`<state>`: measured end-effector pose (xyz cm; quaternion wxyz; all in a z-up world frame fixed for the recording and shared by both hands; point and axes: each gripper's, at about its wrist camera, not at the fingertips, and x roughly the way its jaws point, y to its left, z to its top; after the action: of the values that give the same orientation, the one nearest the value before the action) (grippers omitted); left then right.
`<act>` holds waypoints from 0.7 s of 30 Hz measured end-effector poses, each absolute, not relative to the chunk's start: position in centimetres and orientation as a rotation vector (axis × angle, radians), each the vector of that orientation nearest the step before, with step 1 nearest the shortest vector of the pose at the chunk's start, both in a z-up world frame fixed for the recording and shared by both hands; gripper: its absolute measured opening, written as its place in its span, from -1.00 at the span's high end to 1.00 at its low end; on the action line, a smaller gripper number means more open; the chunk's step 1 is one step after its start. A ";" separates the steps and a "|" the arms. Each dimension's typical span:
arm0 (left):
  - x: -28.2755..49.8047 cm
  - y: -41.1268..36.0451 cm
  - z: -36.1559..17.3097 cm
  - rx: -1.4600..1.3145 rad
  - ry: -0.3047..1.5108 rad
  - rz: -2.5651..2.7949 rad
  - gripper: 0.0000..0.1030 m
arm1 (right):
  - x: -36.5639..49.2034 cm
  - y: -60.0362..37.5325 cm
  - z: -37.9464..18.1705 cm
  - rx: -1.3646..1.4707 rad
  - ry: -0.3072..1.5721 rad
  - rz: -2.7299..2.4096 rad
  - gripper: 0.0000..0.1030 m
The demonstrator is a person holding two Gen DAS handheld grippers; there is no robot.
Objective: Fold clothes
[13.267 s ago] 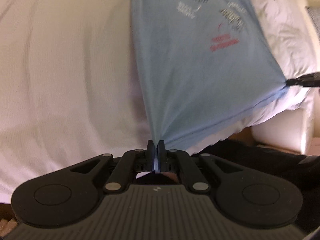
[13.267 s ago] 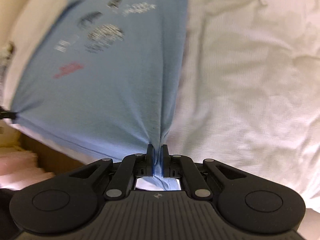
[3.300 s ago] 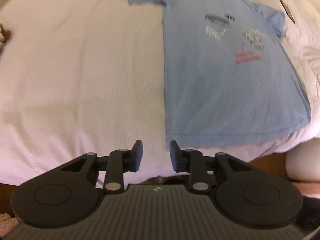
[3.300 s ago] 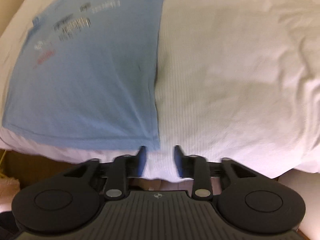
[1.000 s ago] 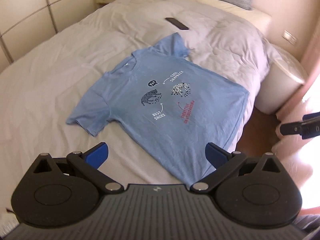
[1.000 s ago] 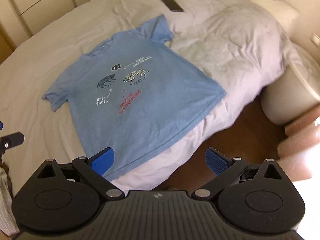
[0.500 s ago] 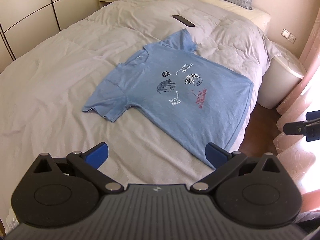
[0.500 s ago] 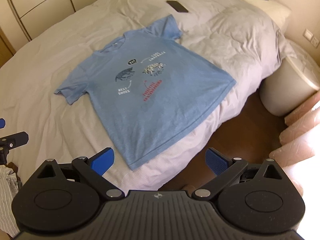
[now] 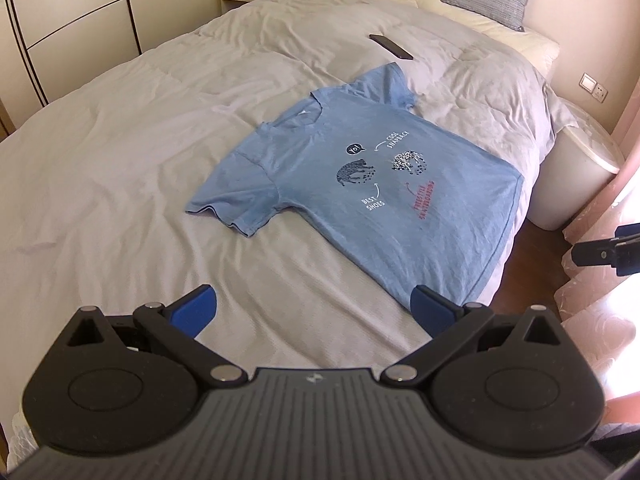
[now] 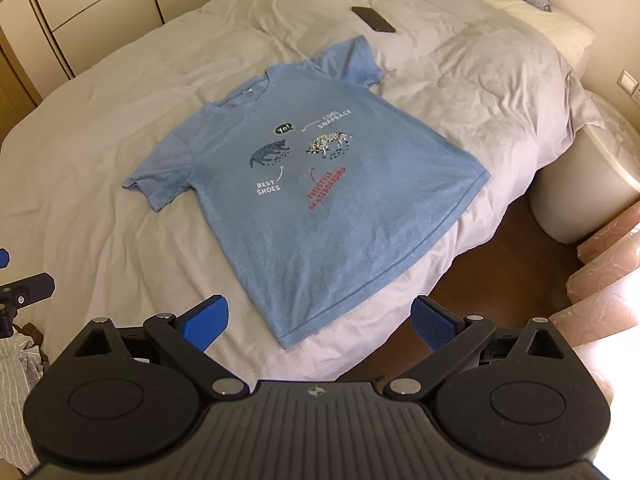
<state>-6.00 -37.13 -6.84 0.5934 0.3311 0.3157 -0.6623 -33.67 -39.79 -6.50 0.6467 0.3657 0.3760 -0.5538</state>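
- Left wrist view: the left gripper [image 9: 314, 306] hangs above the bed [image 9: 100, 168], jaws spread wide, nothing between them. The blue T-shirt [image 9: 360, 184] lies flat and print-up ahead of it and off to the right.
- Shirt's long axis runs on a diagonal, collar toward the far left, hem toward the near right, where it droops over the bed's edge. Nearest sleeve [image 9: 236, 204] points back toward this gripper, which looks the better placed for that side.
- A dark phone [image 9: 390, 46] lies beyond the far sleeve, apart from the shirt. Wide bare bedding left of the shirt gives room to work.
- Right wrist view: the right gripper [image 10: 318, 322] is likewise spread apart and empty, raised over the shirt's [image 10: 304, 176] near hem corner [image 10: 286, 340], so it is the closer one to the hem.
- Right of the shirt the bed ends over dark floor [image 10: 500, 264]; little margin there, so I judge folds should go inward, toward the bed's middle.
- A striped cloth [image 10: 18, 360] shows at lower left, well apart from the shirt.
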 end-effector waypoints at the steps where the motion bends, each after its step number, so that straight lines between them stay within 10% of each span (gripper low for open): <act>1: -6.0 -37.2 -6.9 0.768 0.735 -1.540 -0.97 | -33.7 -39.9 -6.5 0.828 0.856 -1.260 -0.94; 21: -7.2 -38.3 -7.9 0.750 0.785 -1.556 -0.97 | -34.4 -40.5 -6.8 0.828 0.895 -1.260 -0.94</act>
<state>-7.15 -38.28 -7.87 0.5829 0.3214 0.3360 -0.6664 -34.42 -40.49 -6.83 0.6397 0.3628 0.3923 -0.5525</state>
